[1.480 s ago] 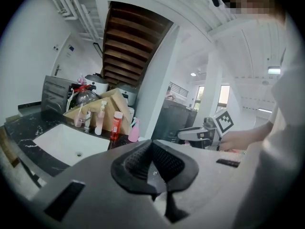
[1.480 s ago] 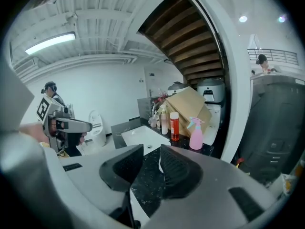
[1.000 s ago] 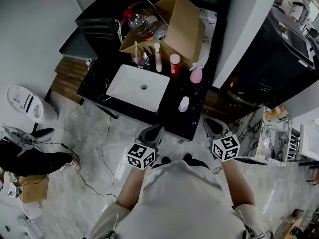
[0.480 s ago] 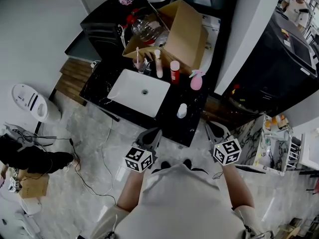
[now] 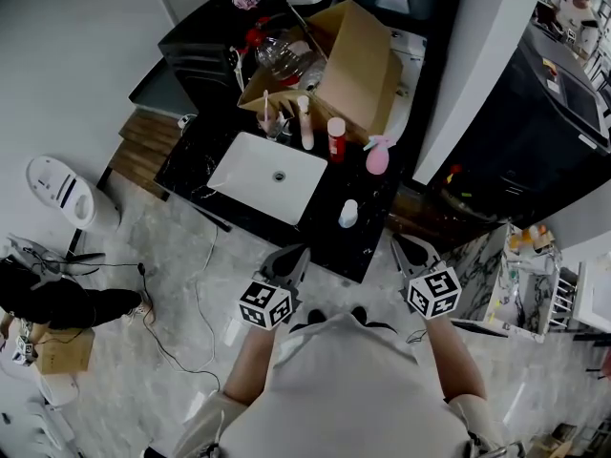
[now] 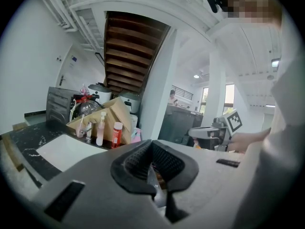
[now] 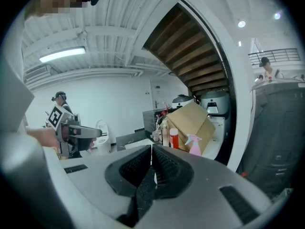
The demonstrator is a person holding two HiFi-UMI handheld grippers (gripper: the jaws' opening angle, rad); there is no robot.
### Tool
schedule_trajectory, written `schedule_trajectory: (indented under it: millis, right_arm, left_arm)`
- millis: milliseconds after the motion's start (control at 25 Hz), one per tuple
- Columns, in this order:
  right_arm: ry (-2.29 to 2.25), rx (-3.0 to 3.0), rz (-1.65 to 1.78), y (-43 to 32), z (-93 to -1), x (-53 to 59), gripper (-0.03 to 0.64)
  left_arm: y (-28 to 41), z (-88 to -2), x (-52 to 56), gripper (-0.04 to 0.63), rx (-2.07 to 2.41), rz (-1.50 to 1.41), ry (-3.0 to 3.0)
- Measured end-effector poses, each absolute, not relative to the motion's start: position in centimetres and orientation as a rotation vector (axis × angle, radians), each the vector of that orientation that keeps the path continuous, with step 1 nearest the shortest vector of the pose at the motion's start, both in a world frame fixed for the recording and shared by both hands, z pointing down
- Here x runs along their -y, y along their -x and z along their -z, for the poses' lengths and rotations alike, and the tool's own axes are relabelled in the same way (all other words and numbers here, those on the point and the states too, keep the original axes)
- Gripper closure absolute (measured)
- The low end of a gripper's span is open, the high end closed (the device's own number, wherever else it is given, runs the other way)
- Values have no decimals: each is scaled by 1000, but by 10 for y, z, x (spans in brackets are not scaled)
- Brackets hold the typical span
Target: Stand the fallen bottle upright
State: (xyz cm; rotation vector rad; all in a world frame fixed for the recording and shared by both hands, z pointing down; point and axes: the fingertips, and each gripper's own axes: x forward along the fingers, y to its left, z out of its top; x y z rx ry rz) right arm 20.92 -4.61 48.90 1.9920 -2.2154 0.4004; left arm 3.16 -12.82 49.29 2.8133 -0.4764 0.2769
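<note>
A small white bottle (image 5: 348,213) is on the black counter (image 5: 325,229), right of the white sink (image 5: 267,175); it looks upright, though it is too small to be sure. Behind the sink stand a tall pink bottle (image 5: 305,122), a red bottle (image 5: 336,139) and a pink spray bottle (image 5: 378,156). My left gripper (image 5: 294,256) and right gripper (image 5: 410,251) hover close to my body, short of the counter's near edge. Both are shut with nothing held, as the left gripper (image 6: 152,144) and right gripper (image 7: 151,149) views show. The white bottle is hidden in both gripper views.
An open cardboard box (image 5: 358,60) with a clear jar fills the back of the counter. A white appliance (image 5: 59,191) and cables lie on the floor at the left. A dark cabinet (image 5: 535,132) stands to the right, past a white pillar (image 5: 477,55).
The head view has shifted a little, so the counter sits slightly lower in it. Both grippers stay near my body. The small white bottle looked more tilted a second ago.
</note>
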Motion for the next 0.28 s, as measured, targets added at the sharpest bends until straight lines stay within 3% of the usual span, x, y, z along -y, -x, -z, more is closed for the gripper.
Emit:
schedule_trajectory:
  millis: [280]
  right_arm:
    - [-1983,2226,-394,-212,-487,41,584]
  left_arm:
    - [-36,-493,120,588,478,-279,-2804]
